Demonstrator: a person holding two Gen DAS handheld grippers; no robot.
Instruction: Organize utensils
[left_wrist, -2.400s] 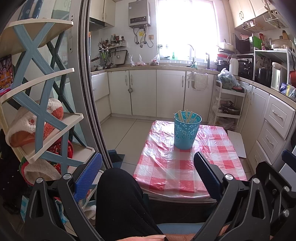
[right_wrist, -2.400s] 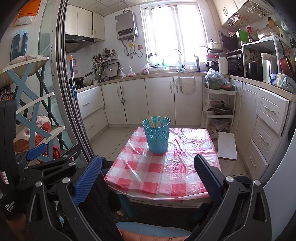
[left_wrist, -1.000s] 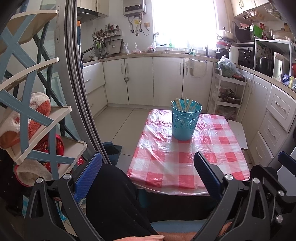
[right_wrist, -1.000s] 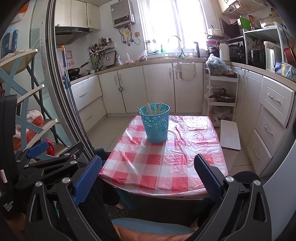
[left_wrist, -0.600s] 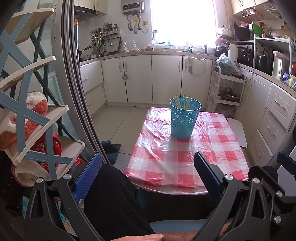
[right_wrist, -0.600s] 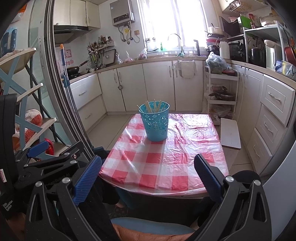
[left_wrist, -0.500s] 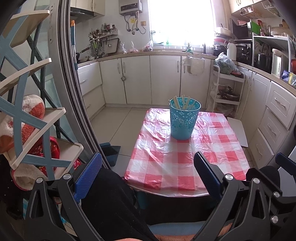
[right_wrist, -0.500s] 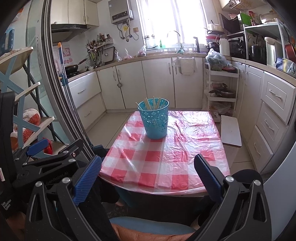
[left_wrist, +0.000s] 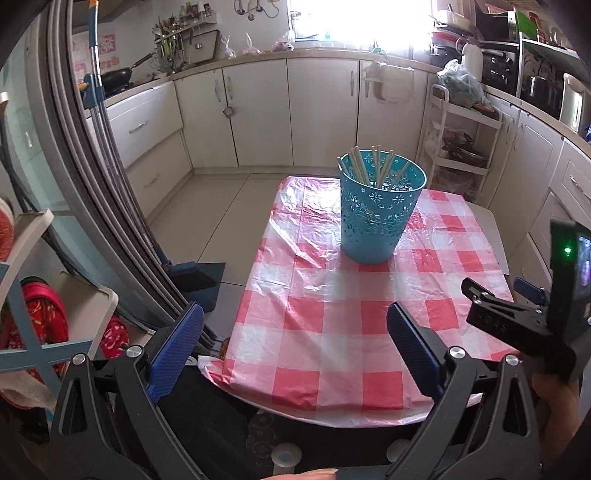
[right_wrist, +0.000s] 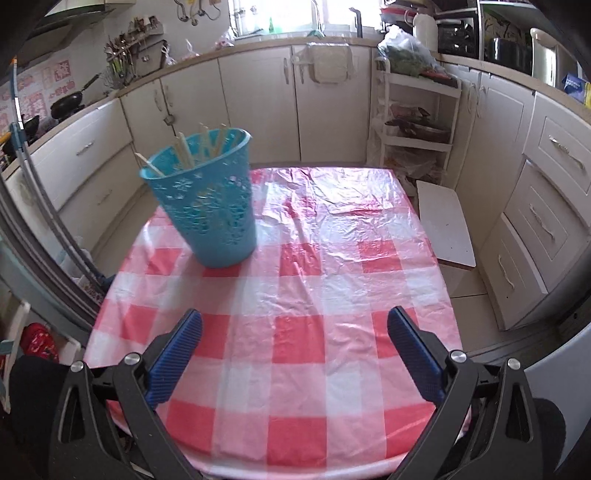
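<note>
- The blue basket (left_wrist: 380, 206) stands upright on the table (left_wrist: 332, 325), which is covered with a red-and-white checked plastic cloth; it sits toward the far half, well apart from both grippers
- A bundle of chopsticks (left_wrist: 369, 166) leans loosely inside it, tips fanned above the rim; in the right wrist view the same chopsticks (right_wrist: 201, 146) poke up past the tilted-looking rim of the basket (right_wrist: 207, 206)
- The left gripper (left_wrist: 295, 343) is spread wide with nothing between its blue pads, held over the near edge of the table
- The right gripper (right_wrist: 295, 343) is likewise wide open and empty, low over the cloth, nearer to the basket than the left one
- The chopsticks look thin, stiff and light, probably wood or bamboo, though the view is too coarse to be sure; smooth round sticks are likely to roll or slip in flat pads
- A sound hold would be on the exposed upper part of one stick, or a pair, just above the rim, pinched across the shaft
- The perforated plastic basket is likely light and may tip or slide on the slick cloth if a stick is pulled sideways, so a straight upward draw seems wise
</note>
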